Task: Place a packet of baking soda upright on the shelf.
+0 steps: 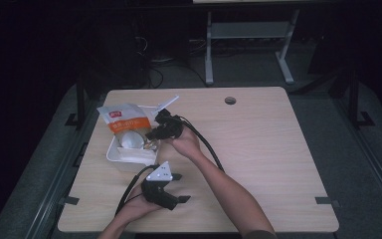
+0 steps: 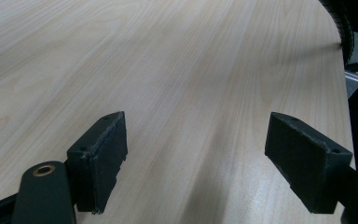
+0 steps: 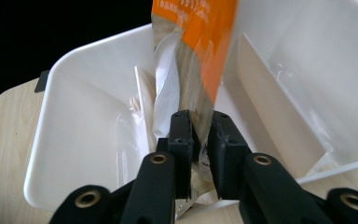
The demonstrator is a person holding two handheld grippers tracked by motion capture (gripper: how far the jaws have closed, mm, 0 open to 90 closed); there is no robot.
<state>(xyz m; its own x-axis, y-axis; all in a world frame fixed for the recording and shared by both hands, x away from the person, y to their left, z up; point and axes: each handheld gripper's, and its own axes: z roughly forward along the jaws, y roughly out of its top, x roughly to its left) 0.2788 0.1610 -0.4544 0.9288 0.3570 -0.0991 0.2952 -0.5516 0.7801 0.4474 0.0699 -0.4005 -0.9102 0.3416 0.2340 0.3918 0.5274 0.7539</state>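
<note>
1 orange bag [image 3: 200, 60] in 1 white bin [image 3: 79, 116], 2 grippers.

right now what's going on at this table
A person works with two handheld tongs. The right tongs are pinched on the edge of an orange and clear food packet, holding it in the white bin at the left side of the wooden table. The left tongs rest open near the table's front edge, nothing between them.
</note>
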